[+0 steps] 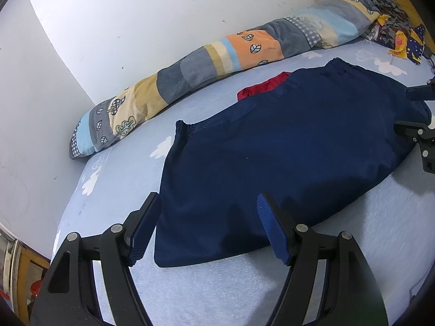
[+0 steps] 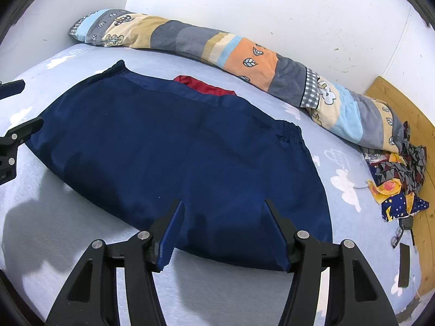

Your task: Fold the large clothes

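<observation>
On the blue bed sheet point(image 1: 190, 293), navy garment point(image 1: 285, 146) spread flat, red piece point(image 1: 261, 88) peeking from under its far edge. Left gripper point(image 1: 209, 228) and right gripper point(image 2: 221, 233) both spread wide, holding nothing, poised over the near hem. Risk: pinching only the top layer, or sheet too, dragging the fold askew. Near the far wall, patchwork bolster point(image 1: 217, 54) and crumpled clothes point(image 2: 397, 176), well apart

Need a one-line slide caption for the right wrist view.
Open right gripper poised over the near edge of a navy garment spread on a cloud-print bed sheet.
</observation>
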`<state>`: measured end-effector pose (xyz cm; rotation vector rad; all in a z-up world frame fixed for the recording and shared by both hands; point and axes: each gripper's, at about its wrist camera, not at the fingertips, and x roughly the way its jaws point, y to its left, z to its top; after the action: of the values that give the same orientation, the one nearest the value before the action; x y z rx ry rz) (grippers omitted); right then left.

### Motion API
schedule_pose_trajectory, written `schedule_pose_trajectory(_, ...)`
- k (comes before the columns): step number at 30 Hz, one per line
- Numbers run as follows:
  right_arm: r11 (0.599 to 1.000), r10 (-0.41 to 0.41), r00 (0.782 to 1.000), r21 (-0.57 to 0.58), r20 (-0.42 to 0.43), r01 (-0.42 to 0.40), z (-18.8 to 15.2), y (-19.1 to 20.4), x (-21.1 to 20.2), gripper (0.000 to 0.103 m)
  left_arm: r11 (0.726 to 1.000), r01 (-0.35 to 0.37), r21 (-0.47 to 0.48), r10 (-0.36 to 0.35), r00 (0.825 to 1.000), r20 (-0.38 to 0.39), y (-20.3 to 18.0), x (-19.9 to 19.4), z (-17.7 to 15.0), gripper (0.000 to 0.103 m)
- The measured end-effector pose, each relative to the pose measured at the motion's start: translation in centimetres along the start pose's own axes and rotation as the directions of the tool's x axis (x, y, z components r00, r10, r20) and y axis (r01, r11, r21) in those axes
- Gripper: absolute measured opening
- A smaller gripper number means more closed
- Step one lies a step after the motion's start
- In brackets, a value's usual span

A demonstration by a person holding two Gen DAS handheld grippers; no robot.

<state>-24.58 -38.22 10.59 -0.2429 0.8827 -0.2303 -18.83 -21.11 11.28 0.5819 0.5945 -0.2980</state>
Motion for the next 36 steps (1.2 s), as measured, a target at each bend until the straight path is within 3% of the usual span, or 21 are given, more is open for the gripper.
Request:
schedule_pose_trajectory(5,0.998,0.015,1.0,0.065,-0.027,-0.013,0.0,-1.6,0.6,0.062,1.0,-0.003,0.01,0.003,1.0,-0.015,-0.1,0.3,-0.1,0.073)
schedule_pose_trajectory(10,0.976,0.036,0.996,0.217,-0.08,-0.017,-0.5,-5.0,1.9,0.063,1.0,-0.012,0.01,0.013,0.999,-0.045,-0.1,1.0,-0.4,0.073)
schedule_pose_trajectory(14,0.915,0.095,0.979,0.403,-0.18,-0.015,-2.1,-9.1,4.4,0.067,1.0,-0.014,0.003,0.014,0.997,-0.071,0.0,1.5,-0.6,0.073)
schedule_pose_trajectory(17,0.885,0.132,0.952,0.465,-0.277,0.013,-4.0,-11.0,6.5,0.069,1.0,-0.013,0.004,0.013,0.995,-0.095,-0.1,1.9,-0.7,0.073)
schedule_pose_trajectory(19,0.836,0.206,0.942,0.548,-0.266,-0.028,-4.9,-12.6,6.9,0.071,1.0,-0.017,0.008,0.018,0.994,-0.105,-0.2,2.1,-0.8,0.073)
schedule_pose_trajectory(24,0.744,0.184,0.966,0.668,-0.182,-0.016,-5.8,-16.7,5.0,0.071,1.0,-0.012,-0.008,0.011,0.994,-0.108,-0.1,2.1,-0.7,0.073)
schedule_pose_trajectory(26,0.683,0.183,0.971,0.73,-0.155,-0.012,-6.8,-18.6,4.6,0.071,0.999,0.008,-0.046,-0.014,0.992,-0.122,0.4,2.4,-0.7,0.074)
schedule_pose_trajectory(28,0.591,0.202,0.971,0.807,-0.127,-0.017,-8.5,-20.9,4.6,0.072,0.991,0.033,-0.129,-0.054,0.985,-0.163,1.6,3.2,-0.8,0.075)
schedule_pose_trajectory(31,0.401,0.27,0.959,0.915,-0.084,-0.033,-12.0,-23.7,5.2,0.074,0.948,0.069,-0.309,-0.141,0.966,-0.218,4.2,4.6,-1.5,0.075)
schedule_pose_trajectory(34,0.219,0.367,0.93,0.971,0.006,-0.092,-15.1,-24.6,6.2,0.074,0.843,0.082,-0.532,-0.245,0.939,-0.243,7.9,5.9,-3.3,0.075)
schedule_pose_trajectory(36,0.132,0.427,0.901,0.981,0.071,-0.139,-16.0,-24.5,6.9,0.074,0.739,0.084,-0.668,-0.322,0.915,-0.242,10.3,6.9,-5.1,0.075)
